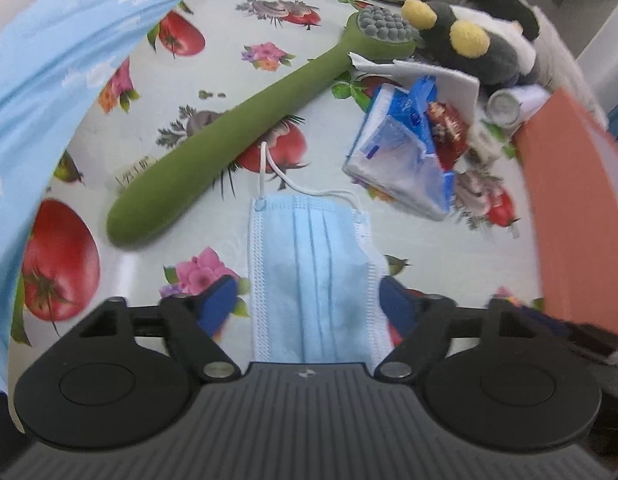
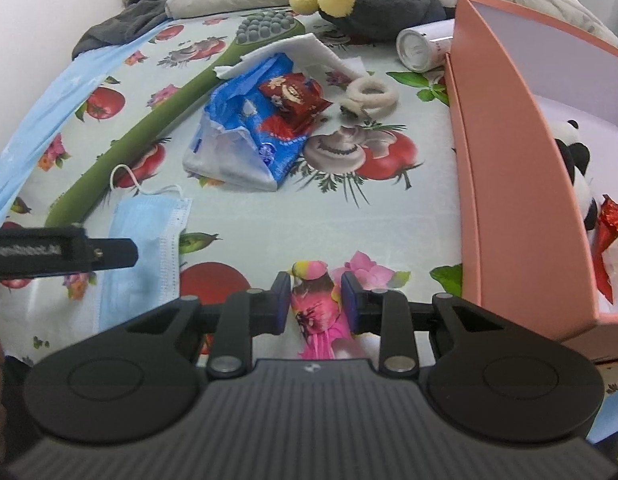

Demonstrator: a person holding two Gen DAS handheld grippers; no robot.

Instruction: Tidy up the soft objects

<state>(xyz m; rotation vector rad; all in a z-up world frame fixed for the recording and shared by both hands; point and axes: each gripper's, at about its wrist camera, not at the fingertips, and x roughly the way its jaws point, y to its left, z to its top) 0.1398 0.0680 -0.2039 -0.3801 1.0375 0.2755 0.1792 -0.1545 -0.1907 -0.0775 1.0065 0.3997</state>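
We are holding our left gripper (image 1: 309, 300) apart around the blue face mask (image 1: 313, 272) at lower centre, while our right gripper (image 2: 315, 300) is clamping a pink feathered toy (image 2: 317, 312).

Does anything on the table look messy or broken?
Yes. The blue tissue pack in the middle lies torn open and crumpled, with a red wrapper on top. A white tissue sticks out behind it, draped over the green brush.

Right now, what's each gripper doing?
Left gripper: open, mask lying between the jaws, unpinched.
Right gripper: closed on pink toy.
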